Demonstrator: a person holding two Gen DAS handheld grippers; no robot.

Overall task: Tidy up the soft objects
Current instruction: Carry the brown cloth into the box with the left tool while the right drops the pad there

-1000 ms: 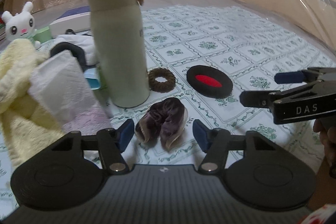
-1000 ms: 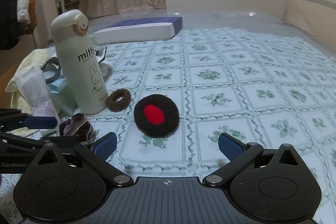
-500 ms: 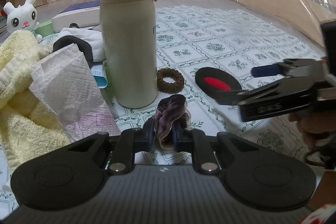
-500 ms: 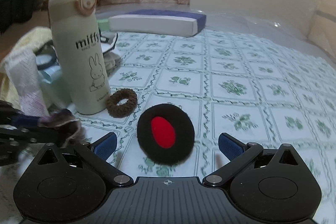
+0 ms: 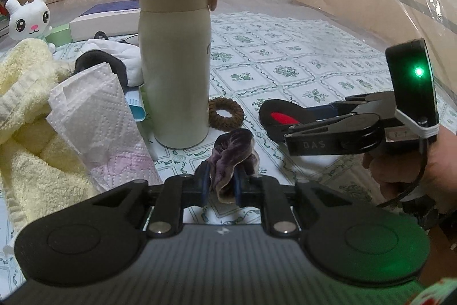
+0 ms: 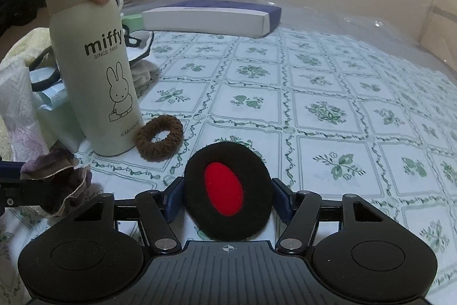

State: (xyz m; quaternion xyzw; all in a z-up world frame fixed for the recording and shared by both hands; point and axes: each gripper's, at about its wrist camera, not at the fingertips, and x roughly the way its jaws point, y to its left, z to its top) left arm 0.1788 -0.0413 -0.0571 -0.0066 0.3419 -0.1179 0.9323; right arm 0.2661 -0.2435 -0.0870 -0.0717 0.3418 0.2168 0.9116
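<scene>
We have two low fisheye views, each looking forward along a gripper's fingers, close over the tablecloth. Our left view faces right across the table and catches the right gripper at its right edge. Our right view faces the far box. Both share the bottle, brown hair tie and black pad.

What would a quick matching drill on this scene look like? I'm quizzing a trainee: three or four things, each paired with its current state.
Things:
1. purple velvet scrunchie
2. black round pad with red centre
3. brown knitted hair tie
4. cream Miffy flask

States:
A. lying flat on the tablecloth
B. pinched in the left gripper
C. standing upright
D. held between the right gripper fingers

Pairs: 1-B, 2-D, 3-A, 4-C
</scene>
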